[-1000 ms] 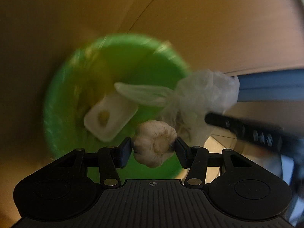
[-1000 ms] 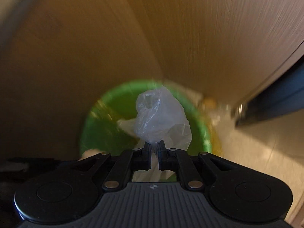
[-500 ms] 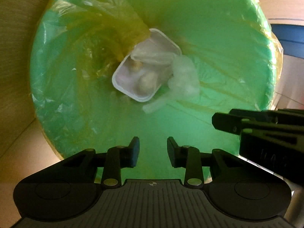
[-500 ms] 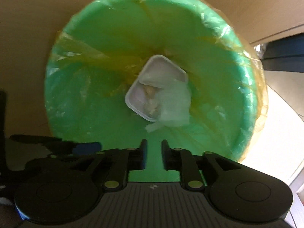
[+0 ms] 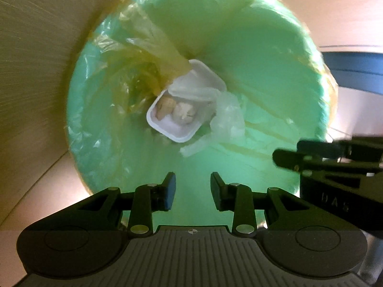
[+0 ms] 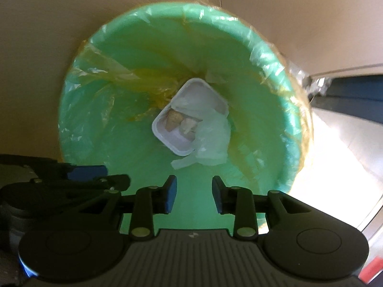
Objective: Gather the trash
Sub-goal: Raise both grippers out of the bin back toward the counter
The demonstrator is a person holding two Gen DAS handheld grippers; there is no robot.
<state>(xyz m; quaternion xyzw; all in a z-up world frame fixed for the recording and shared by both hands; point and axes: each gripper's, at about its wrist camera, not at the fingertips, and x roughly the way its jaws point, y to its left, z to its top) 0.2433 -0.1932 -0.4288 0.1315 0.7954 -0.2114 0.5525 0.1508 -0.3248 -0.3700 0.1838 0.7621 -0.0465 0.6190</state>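
Trash lies at the bottom of the green bin, both our hand-held grippers empty above it

We see the white tray (image 5: 178, 129) on the floor of the green bin (image 5: 251, 47), holding two pale garlic bulbs (image 5: 183, 113), with the crumpled clear bag (image 5: 227, 119) draped over its right side and the yellowish liner (image 5: 148, 47) bunched at its upper left; our left hand-held gripper (image 5: 192, 191) hangs over the rim with jaws apart and nothing between them, and our right hand-held gripper (image 6: 194, 195) beside it is opening, nothing between its pads; wood-coloured panels (image 6: 299, 12) surround the bin
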